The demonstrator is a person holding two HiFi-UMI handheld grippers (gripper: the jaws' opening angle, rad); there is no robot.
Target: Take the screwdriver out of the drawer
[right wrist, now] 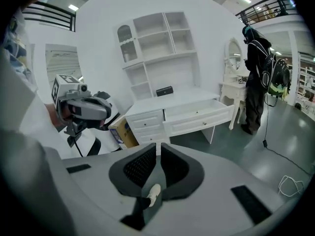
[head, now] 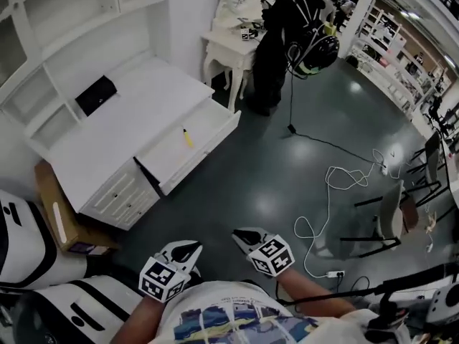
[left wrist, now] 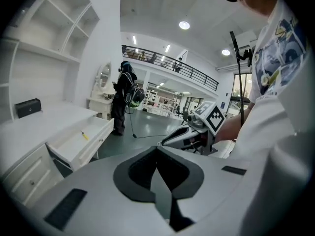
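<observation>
A yellow screwdriver (head: 188, 138) is lying flat on the bottom of the open drawer (head: 204, 153), near the middle. In the head view its long way is running from the back of the drawer down toward the front, leaning a little to the right. It is too small to tell which end is the tip. The drawer is sticking out from a white bench (head: 143, 99), and white shelves (head: 64, 20) are standing on the back of the bench. A small black box (head: 95, 95) is sitting on the bench top, well apart from the drawer. A cardboard box (head: 57, 213) is resting on the floor (head: 287, 178) just beside the bench. The left hand-held gripper (head: 193, 248) and the right hand-held gripper (head: 238, 235) are hanging side by side close to the person's body, well apart from the drawer, and a stretch of dark floor is lying between them and it. Both are pointing a bit downward, toward the floor in front of the bench. The left one is closed with nothing in it, and the right one is closed with nothing in it too. Farther off, a person in black (head: 280, 41) is standing next to a small table (head: 228, 45), past the end of the drawer. White cables (head: 329, 196) are curling over the floor to the right, near a chair (head: 391, 217).
</observation>
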